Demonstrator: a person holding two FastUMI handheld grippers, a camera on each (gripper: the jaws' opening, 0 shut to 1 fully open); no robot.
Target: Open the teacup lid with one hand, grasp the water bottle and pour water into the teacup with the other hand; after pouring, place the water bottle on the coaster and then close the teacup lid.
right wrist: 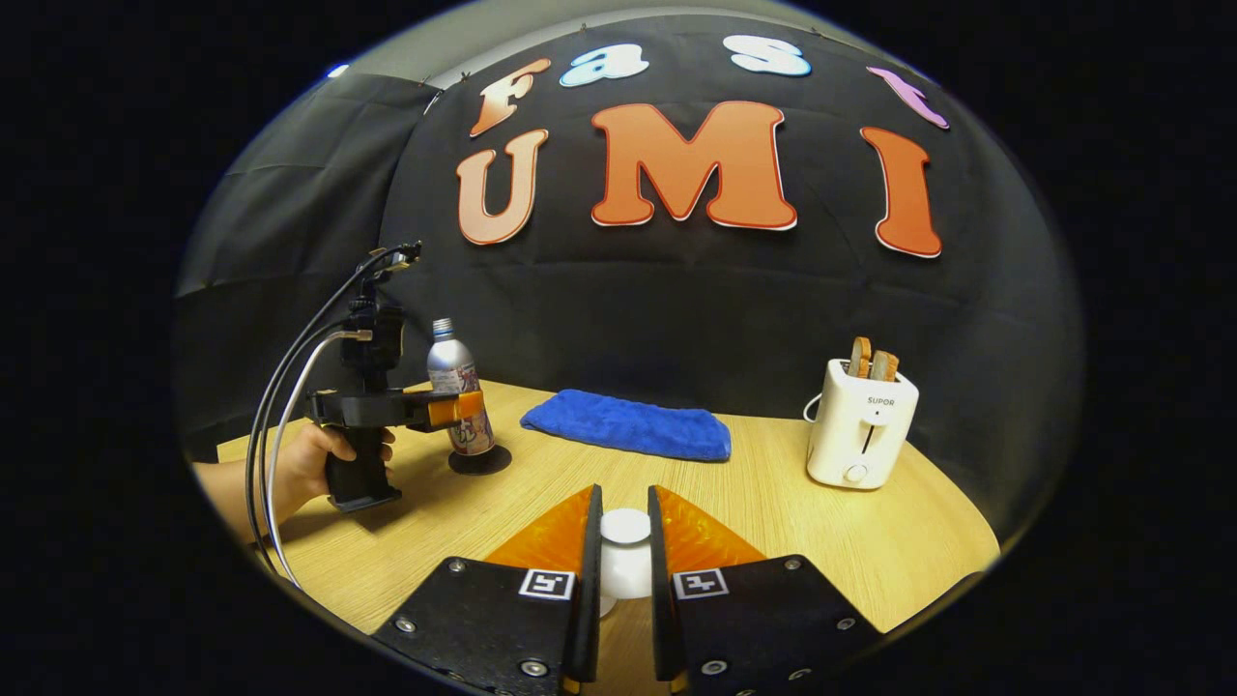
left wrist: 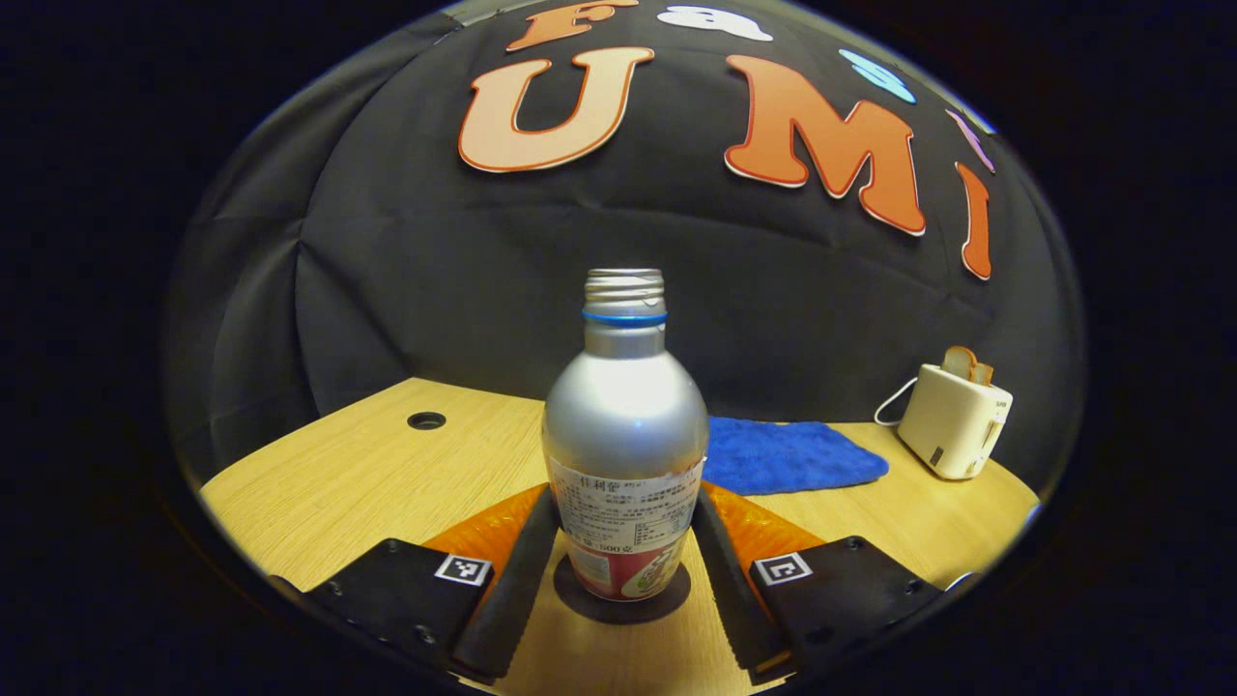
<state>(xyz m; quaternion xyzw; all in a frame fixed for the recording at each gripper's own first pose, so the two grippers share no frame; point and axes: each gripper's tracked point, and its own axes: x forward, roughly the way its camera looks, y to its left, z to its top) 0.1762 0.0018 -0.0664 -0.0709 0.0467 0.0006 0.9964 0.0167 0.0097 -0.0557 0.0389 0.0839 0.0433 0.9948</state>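
Standing on a round dark coaster (left wrist: 623, 601), the smooth metallic water bottle (left wrist: 623, 425) is uncapped.

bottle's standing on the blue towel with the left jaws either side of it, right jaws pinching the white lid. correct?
One error: the bottle stands on the dark round coaster, not on the blue towel, which lies apart behind it, as the left gripper view shows. The rest holds: the left gripper flanks the bottle and the right gripper pinches the white lid.

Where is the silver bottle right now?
The silver metal water bottle stands upright on a dark round coaster on the wooden table, between the left gripper's fingers. A blue folded cloth lies behind it.
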